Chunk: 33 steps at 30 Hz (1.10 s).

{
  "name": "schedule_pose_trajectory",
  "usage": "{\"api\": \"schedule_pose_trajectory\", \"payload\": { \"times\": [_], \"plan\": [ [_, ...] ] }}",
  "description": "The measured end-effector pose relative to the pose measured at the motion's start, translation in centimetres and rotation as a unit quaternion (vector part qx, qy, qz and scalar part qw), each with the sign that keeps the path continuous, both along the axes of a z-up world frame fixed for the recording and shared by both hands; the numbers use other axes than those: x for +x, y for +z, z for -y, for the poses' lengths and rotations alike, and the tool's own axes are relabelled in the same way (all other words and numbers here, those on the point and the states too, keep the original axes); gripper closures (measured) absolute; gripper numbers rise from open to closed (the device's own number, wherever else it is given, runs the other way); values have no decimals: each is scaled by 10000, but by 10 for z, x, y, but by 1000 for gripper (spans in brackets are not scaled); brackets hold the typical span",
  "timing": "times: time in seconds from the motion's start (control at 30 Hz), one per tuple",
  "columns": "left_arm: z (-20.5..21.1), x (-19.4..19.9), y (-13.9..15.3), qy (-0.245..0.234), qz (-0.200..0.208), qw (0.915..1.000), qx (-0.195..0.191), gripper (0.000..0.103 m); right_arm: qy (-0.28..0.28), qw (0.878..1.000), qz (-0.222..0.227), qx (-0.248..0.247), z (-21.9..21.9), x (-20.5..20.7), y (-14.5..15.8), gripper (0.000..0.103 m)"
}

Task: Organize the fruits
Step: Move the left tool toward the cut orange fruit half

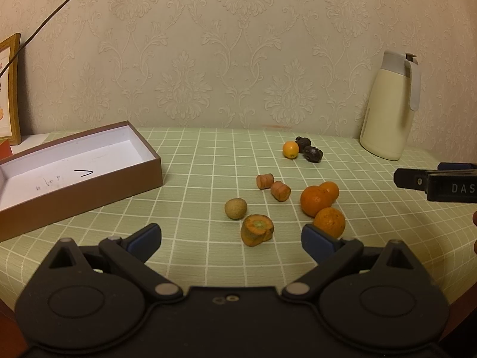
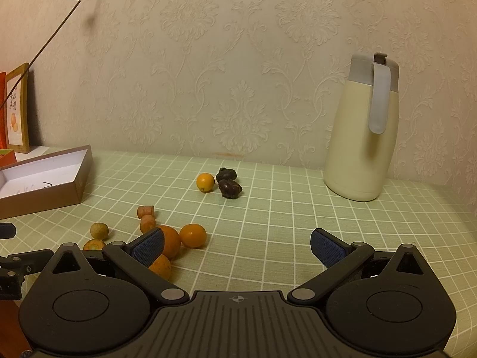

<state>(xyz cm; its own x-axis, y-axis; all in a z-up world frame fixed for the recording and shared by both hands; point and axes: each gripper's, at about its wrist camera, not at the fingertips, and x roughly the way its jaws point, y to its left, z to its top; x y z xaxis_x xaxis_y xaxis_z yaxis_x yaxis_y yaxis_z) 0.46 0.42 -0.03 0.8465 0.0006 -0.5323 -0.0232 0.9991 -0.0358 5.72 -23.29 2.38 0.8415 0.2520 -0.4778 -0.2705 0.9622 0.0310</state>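
Hovering over the green checked tablecloth [image 1: 208, 155], both claws were spread wide and neither had anything between its pads. The left gripper [image 1: 231, 240] pointed down at the scatter, and the carrot stump [image 1: 257, 229] sat just ahead of it, almost centred in the gap, cut face up, squat, with no long side to favour. Just beyond it on the left lay a small dull green fruit [image 1: 235, 208]; hard by the left gripper's right pad sat one orange [image 1: 329, 221], with two more oranges [image 1: 317, 200] touching each other behind. Two short carrot pieces [image 1: 272, 185] lay on their sides further out, long axes running slantwise across the view. Far back, near the cream jug [image 1: 387, 110], were a little yellow fruit [image 1: 290, 149] and two dark ones [image 1: 310, 149].

Where would it all go? Likely the open brown box [image 1: 89, 179], empty, off to the left of everything. That was the hinge of it: the box lay on the left gripper's side, and the stump was nearest that same claw. The right gripper [image 2: 237, 247] aimed mostly at bare cloth, the oranges crowding its left pad [image 2: 149, 246], so it would need to swing leftward to frame one. My call: the left claw had the shorter reach, and the shorter carry to the box.
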Motion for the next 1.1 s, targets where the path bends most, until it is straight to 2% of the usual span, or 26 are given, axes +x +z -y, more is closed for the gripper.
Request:
{"api": "schedule_pose_trajectory", "payload": {
  "times": [0.43,0.57,1.1],
  "plan": [
    [-4,-2,-1,23,20,10000,8,9,263,9997,8,-3,-11,-3,-2,0],
    [-4,-3,-1,28,28,10000,18,9,251,9995,-216,-5,-9,-2,-1,0],
    [-3,-3,0,16,42,10000,46,9,252,9996,-106,57,-8,-2,-1,0]
  ]
}}
